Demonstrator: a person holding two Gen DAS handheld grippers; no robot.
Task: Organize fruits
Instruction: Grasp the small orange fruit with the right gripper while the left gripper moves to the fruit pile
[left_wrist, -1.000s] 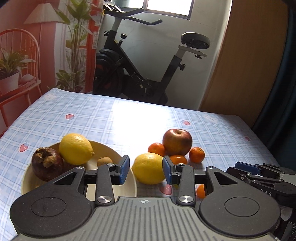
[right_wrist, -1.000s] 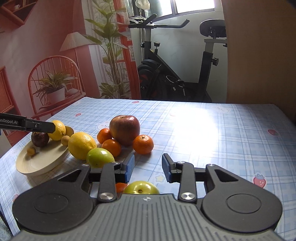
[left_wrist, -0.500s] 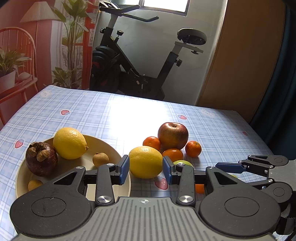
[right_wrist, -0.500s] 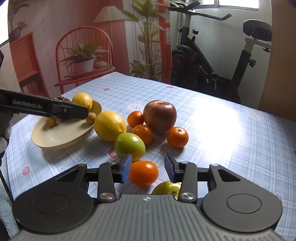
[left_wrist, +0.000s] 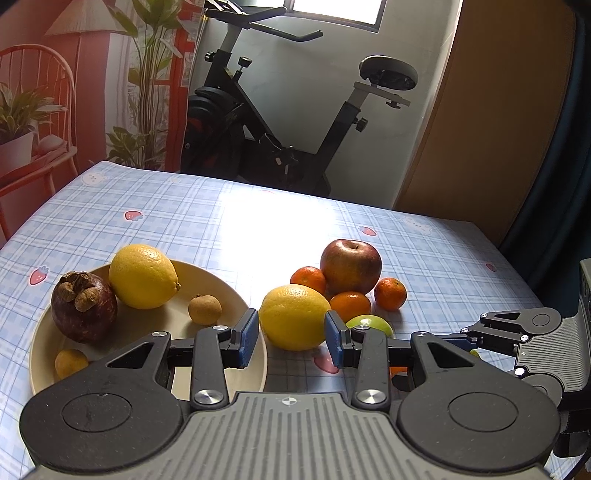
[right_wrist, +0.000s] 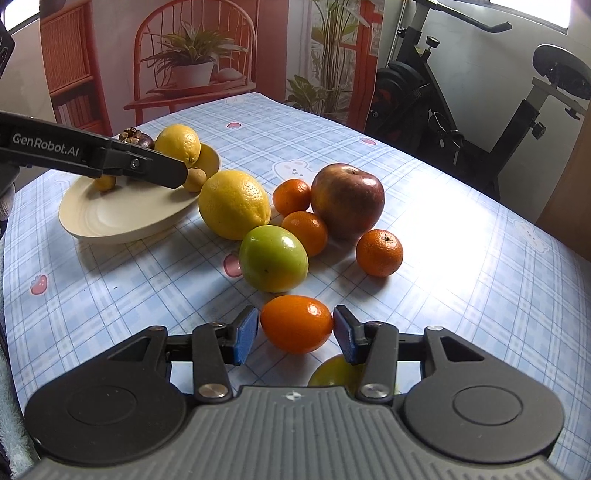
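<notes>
My right gripper straddles a small orange lying on the checked tablecloth. Its jaws are opening, and a thin gap shows at the left pad. My left gripper hangs open and empty over the rim of the cream plate, with a loose lemon just past its fingertips. The plate holds a mangosteen, another lemon, a longan and a small yellow fruit. Near the loose lemon lie a red apple, a green apple and three mandarins.
A yellow-green fruit lies half hidden under my right gripper's body. Beyond the table stand an exercise bike and a wooden door. The table's far half, lit by the sun, carries only the cloth.
My right gripper has swung left and rolled toward the fruit pile. It now has the small orange between wider jaws. The left gripper has barely moved.
</notes>
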